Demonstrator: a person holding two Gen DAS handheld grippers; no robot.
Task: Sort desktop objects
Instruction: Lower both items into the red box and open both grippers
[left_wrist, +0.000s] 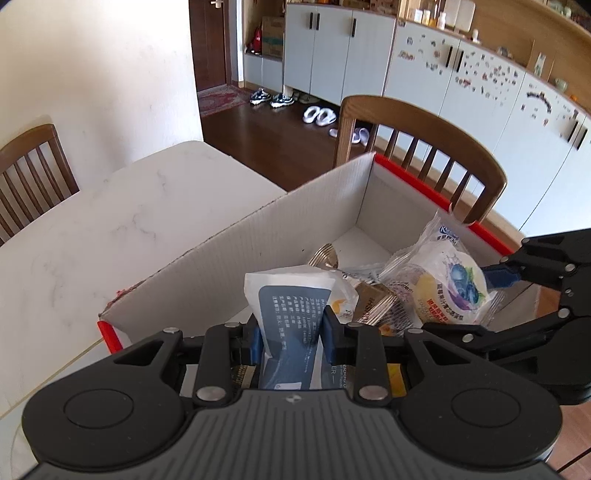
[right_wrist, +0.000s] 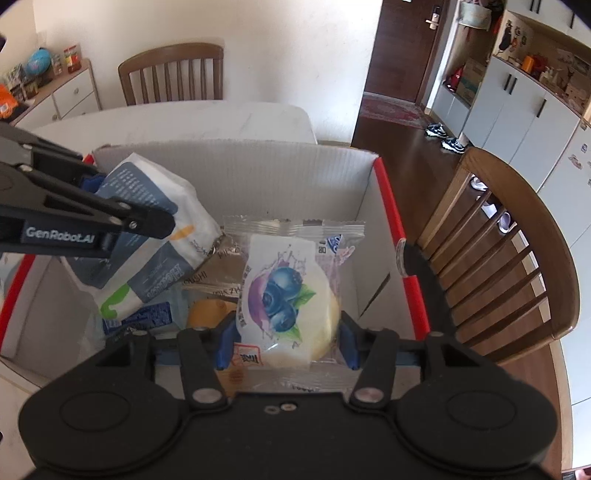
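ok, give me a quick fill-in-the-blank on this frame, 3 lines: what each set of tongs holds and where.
1. The right tongs are shut on a clear-wrapped pastry printed with ____.
2. The left tongs grip a white and ____ packet.
3. Both items hang over the open white ____ with red edges.

Missing words: blueberries; blue; box

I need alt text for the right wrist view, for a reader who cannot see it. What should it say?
The right gripper holds a clear-wrapped round blueberry pastry over a white cardboard box with red edges. At left, the left gripper grips a white and blue-grey soft packet above more snack packs inside.
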